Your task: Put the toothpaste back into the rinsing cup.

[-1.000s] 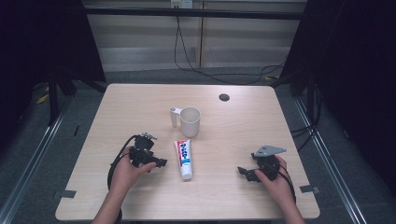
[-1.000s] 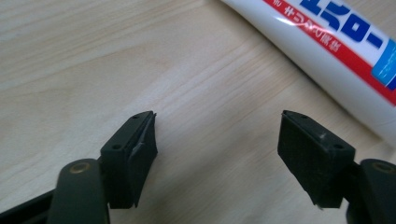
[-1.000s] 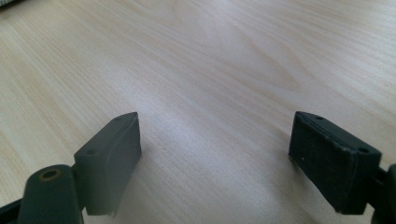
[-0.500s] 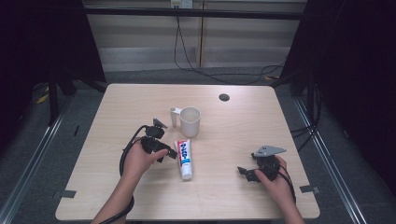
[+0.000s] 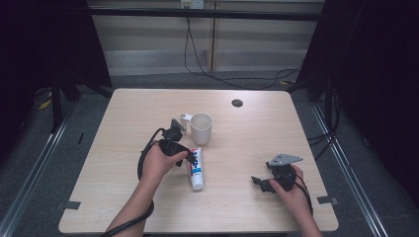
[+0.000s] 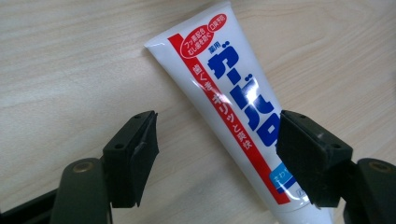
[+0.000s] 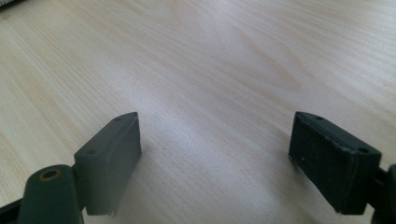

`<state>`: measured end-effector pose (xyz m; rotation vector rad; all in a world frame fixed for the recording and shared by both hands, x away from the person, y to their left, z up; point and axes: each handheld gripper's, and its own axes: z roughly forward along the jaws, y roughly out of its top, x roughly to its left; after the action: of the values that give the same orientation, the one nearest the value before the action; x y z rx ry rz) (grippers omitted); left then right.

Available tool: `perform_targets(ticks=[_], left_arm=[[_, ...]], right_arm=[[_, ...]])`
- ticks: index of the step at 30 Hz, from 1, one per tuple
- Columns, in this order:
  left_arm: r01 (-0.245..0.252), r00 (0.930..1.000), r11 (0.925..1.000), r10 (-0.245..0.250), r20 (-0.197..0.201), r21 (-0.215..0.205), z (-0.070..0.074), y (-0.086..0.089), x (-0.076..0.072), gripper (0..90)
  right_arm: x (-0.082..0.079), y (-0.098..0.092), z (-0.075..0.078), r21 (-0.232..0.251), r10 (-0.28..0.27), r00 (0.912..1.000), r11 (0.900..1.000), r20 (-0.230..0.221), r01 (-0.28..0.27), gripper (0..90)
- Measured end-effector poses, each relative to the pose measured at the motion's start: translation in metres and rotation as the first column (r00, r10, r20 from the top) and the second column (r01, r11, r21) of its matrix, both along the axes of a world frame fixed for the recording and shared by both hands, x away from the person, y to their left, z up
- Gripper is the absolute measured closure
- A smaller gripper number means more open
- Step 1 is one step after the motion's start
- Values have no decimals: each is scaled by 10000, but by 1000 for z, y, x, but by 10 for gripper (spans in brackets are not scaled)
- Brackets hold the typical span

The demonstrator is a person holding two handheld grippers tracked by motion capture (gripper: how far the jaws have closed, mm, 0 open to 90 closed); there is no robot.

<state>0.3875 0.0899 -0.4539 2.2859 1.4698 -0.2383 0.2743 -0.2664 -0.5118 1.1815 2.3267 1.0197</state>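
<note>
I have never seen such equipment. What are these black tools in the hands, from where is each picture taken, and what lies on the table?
A person holds a hand-operated two-jaw gripper in each hand: the left gripper and the right gripper. One picture comes from a fixed camera above the wooden table. The other two come from cameras riding on each gripper, looking along its black jaws. On the table lie a toothpaste tube, a white mug and a small dark round thing. Both grippers are open and hold nothing; the left one's jaws stand either side of the tube.
</note>
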Motion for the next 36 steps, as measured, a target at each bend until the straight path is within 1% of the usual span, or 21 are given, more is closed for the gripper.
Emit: perform_targets(ticks=[1,4,6,7,8,12,14,17,19,20,21,22,23,24,27,28,32,36], left_arm=[[0,10000,10000,0,0,0,0,0,0,294],[119,9999,9995,-118,-37,284,-1,-8,1,282],[52,10000,9997,-50,-75,244,-2,-9,0,282],[79,9999,9995,-77,-85,290,-2,-11,0,281],[61,9999,9989,-57,-95,460,-3,-13,0,280],[-133,9999,9986,136,-59,504,-4,-15,1,266],[-130,9999,9988,135,-102,476,-4,-16,1,264],[-87,10000,9983,85,29,578,-5,-22,1,261],[-47,10000,9978,44,44,654,-5,-24,1,262],[39,9999,9972,-49,135,742,-4,-26,1,270],[39,9999,9972,-49,135,742,-4,-26,1,280],[156,9997,9964,-171,172,833,-4,-29,0,287],[194,9997,9967,-205,131,783,-5,-31,-1,296],[224,9996,9949,-241,160,987,-6,-33,-2,299],[250,9992,9928,-283,273,1176,-6,-37,-3,296],[335,9988,9906,-380,320,1328,-4,-39,-4,309],[725,9965,9845,-780,288,1597,-1,-42,-6,388],[965,9946,9824,-1015,233,1599,1,-40,-6,438]], right_arm=[[0,0,0,-1,-2,10000,10000,0,2,166],[0,0,0,-1,1,10000,10000,-3,-1,166],[0,0,0,-4,2,10000,10000,-3,-2,166],[0,0,0,-3,1,10000,10000,-2,-1,166],[0,0,0,-5,3,10000,10000,-3,-3,166],[0,0,0,-3,1,10000,10000,-3,-1,166],[0,0,0,-4,2,10000,10000,-4,-2,166],[0,0,0,0,2,10000,10000,-5,-2,166],[0,0,0,-5,-11,10000,10000,-13,11,166],[0,0,0,-4,3,10000,10000,-1,-3,166],[0,0,0,-4,3,10000,10000,-1,-3,166],[0,0,0,-1,3,10000,10000,-3,-3,165],[0,0,0,3,1,10000,10000,-6,-1,165],[0,0,0,10,2,10000,10000,-3,-2,165],[0,0,0,6,0,10000,10000,-5,0,165],[0,0,0,3,1,10000,10000,-3,-1,166],[0,0,0,3,3,10000,10000,-9,-3,166],[0,0,0,1,4,10000,10000,-5,-4,166]])
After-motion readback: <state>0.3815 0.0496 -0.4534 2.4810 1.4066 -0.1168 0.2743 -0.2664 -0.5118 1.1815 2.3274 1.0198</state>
